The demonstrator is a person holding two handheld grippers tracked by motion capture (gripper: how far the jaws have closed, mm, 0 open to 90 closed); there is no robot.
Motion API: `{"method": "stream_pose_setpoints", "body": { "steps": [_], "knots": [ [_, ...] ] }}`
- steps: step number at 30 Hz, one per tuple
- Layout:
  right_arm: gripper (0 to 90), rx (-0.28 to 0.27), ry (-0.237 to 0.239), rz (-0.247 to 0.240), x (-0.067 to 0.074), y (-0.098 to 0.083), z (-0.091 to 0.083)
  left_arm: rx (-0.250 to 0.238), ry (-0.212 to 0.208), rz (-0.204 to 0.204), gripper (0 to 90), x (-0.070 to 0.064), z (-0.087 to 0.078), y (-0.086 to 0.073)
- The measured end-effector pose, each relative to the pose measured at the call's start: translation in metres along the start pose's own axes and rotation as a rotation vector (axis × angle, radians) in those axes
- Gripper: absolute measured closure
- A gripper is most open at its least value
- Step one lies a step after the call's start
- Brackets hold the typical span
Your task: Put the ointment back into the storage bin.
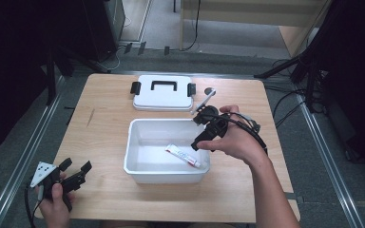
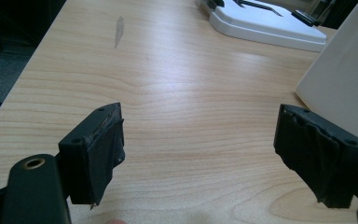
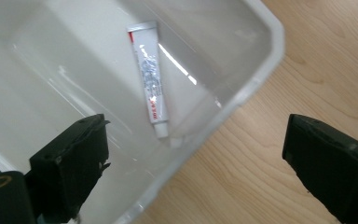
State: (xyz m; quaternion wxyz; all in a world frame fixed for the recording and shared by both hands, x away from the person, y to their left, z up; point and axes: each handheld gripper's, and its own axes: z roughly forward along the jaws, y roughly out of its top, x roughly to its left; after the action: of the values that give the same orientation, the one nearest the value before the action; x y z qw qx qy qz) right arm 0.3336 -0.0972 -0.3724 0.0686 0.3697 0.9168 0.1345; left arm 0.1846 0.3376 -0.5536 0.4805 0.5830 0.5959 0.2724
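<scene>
The tube (image 1: 183, 155) lies in the white bin (image 1: 138, 171), just beneath the released right tongs (image 1: 202, 131); released left tongs (image 1: 75, 167) rest near the desk's (image 1: 104, 118) front-left corner.

- Bright, even overhead light is falling on the pale wood worktop (image 1: 104, 109), while the room around it is sinking into deep black at the left and right edges of the high view.
- The high view is looking soft and low in detail throughout.
- Glare is streaking white across the glossy floor of the white bin (image 3: 270, 51) beside the tube (image 3: 149, 77) in the right gripper view.
- A broad sheen is washing out the wood grain mid-frame in the left gripper view.
- The close black jaws are looking slightly blurred, and are casting only faint, soft shadows.
</scene>
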Motion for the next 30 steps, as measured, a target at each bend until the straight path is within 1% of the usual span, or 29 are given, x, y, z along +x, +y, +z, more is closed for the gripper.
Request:
{"method": "stream_pose_setpoints", "body": {
  "steps": [1,2,3,4,5,7,8,9,10,12,15,20,24,25,29,30],
  "knots": [
    [6.5,0.0,0.0,0.0,0.0,0.0,0.0,0.0,0.0,0.0,16.8,0.0,0.0,0.0],
    [5.7,-0.007,-0.004,0.009,-0.004,-0.003,-0.001,0.001,0.0,0.002,16.8,0.0,0.0,0.0],
    [3.5,-0.012,-0.016,0.033,-0.011,-0.01,-0.002,0.002,0.0,0.003,16.8,0.0,0.0,0.0],
    [2.5,-0.017,-0.02,0.04,-0.015,-0.013,-0.003,0.001,-0.001,0.003,16.8,0.0,0.0,0.0],
    [2.3,-0.023,-0.02,0.063,-0.018,-0.017,-0.003,0.003,-0.001,0.001,16.8,0.0,0.0,0.0],
    [1.9,-0.039,-0.014,0.09,-0.025,-0.024,-0.003,0.003,-0.001,0.002,16.8,0.0,0.0,0.0],
    [1.4,-0.045,-0.009,0.1,-0.028,-0.028,-0.003,0.004,-0.001,0.004,16.8,-0.001,0.0,0.0],
    [1.4,-0.045,-0.009,0.1,-0.028,-0.028,-0.003,0.004,-0.001,0.004,16.8,-0.001,0.0,0.0],
    [1.0,-0.048,-0.006,0.125,-0.034,-0.035,-0.001,0.004,0.0,0.003,16.8,-0.001,0.0,0.0],
    [1.0,-0.051,-0.014,0.145,-0.041,-0.042,0.001,0.003,0.0,0.001,16.8,-0.001,0.0,0.0],
    [0.9,-0.063,-0.012,0.183,-0.05,-0.053,0.004,0.002,0.001,0.001,16.8,-0.001,0.0,0.0],
    [0.0,-0.087,-0.005,0.227,-0.062,-0.074,0.013,0.003,0.001,0.004,16.8,-0.001,0.0,0.0],
    [0.0,-0.129,-0.004,0.275,-0.073,-0.093,0.021,0.003,0.001,0.004,16.7,-0.001,0.0,0.0],
    [0.0,-0.129,-0.004,0.275,-0.073,-0.093,0.021,0.003,0.001,0.004,16.8,-0.001,0.0,0.0],
    [0.0,-0.219,-0.009,0.321,-0.082,-0.113,0.025,0.003,0.0,0.001,16.8,-0.001,0.0,0.0],
    [0.0,-0.248,-0.028,0.328,-0.085,-0.12,0.028,0.004,0.002,0.004,16.8,-0.001,0.0,0.0]
  ]
}}
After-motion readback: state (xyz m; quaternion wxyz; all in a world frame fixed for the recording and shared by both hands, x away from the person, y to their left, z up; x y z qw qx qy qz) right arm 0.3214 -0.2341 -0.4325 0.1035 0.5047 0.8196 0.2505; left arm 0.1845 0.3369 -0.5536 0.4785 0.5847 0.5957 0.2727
